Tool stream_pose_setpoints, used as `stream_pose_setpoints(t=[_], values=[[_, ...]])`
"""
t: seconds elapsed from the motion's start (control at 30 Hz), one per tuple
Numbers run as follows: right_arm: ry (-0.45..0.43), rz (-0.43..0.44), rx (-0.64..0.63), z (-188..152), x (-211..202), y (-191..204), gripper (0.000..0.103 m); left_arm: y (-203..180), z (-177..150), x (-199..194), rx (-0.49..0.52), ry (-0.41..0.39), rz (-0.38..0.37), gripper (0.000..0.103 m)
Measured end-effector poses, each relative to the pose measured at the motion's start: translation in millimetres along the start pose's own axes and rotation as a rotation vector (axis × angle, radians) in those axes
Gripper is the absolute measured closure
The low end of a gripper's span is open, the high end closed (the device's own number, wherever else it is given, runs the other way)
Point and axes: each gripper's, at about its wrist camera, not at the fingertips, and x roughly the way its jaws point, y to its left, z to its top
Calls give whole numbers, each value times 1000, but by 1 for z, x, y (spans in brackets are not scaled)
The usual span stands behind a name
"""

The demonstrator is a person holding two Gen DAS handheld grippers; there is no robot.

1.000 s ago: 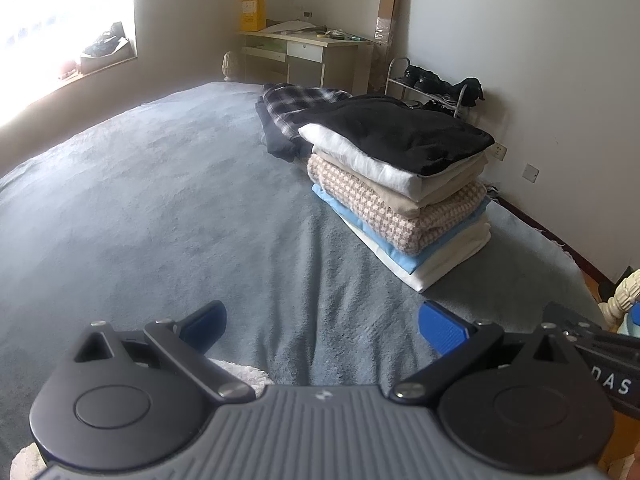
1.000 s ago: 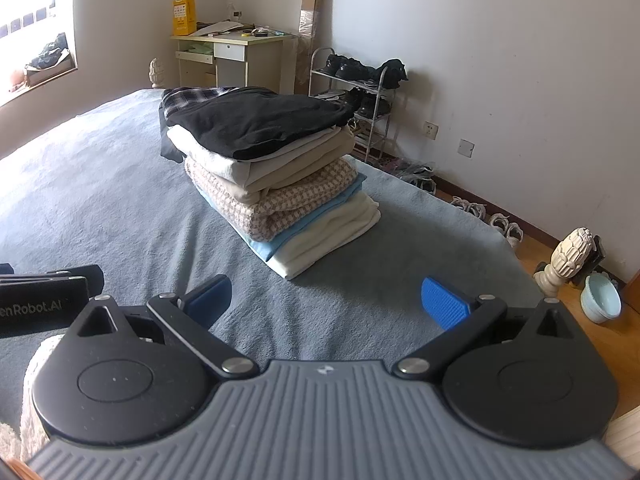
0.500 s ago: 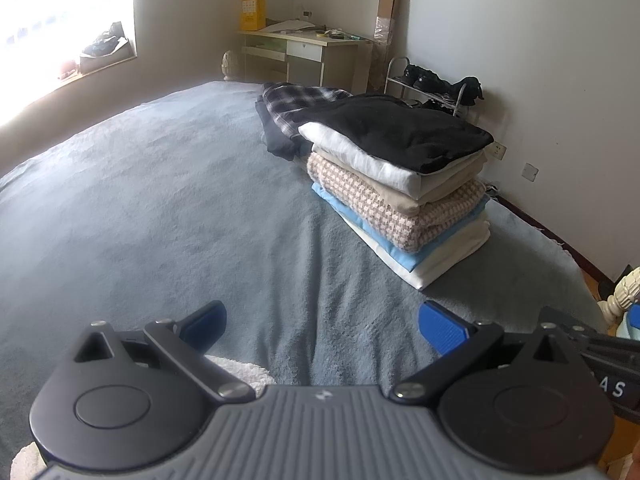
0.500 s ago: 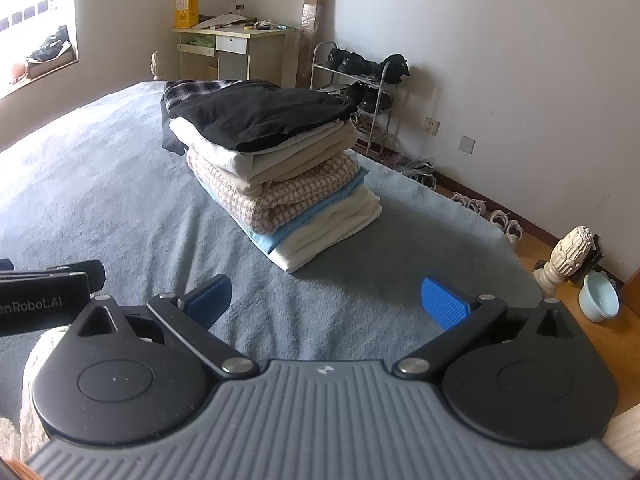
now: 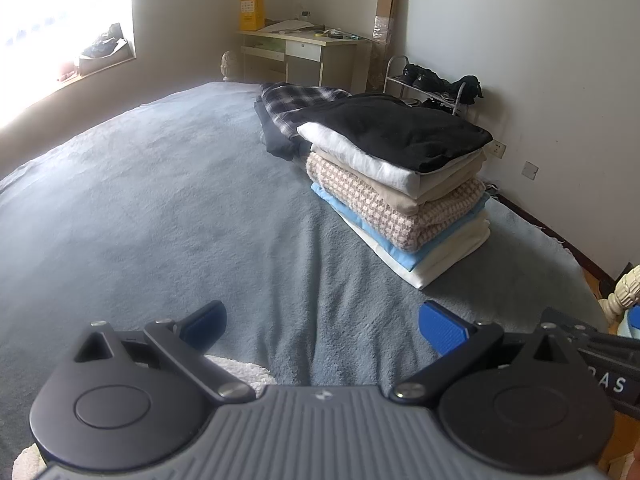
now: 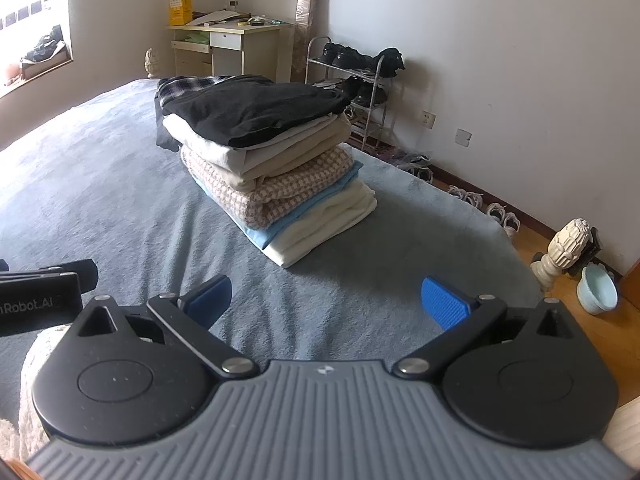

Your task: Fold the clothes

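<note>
Only right-wrist view shows bowl beyond folded stack.

We see the right gripper with its fingers wide apart above the bed, facing the folded stack

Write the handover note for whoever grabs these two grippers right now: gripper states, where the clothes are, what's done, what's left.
Left gripper: open, empty, low over the grey bedspread.
Right gripper: open, empty, beside the left one.
Folded stack sits ahead on the bed: black garment on top, cream one at the bottom. Behind it lies a plaid garment on dark clothing, looking less tidy.
A white fluffy item lies just below the left gripper, mostly hidden.
Done: the stack. Left: probably the fluffy item, perhaps the plaid pile.
</note>
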Motion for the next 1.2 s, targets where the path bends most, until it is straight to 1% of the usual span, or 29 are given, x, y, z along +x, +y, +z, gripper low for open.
stream_pose_setpoints(t=[1.2], values=[[10,-7,-13,1,3,2,1,0,2,4,4,4,2,0]])
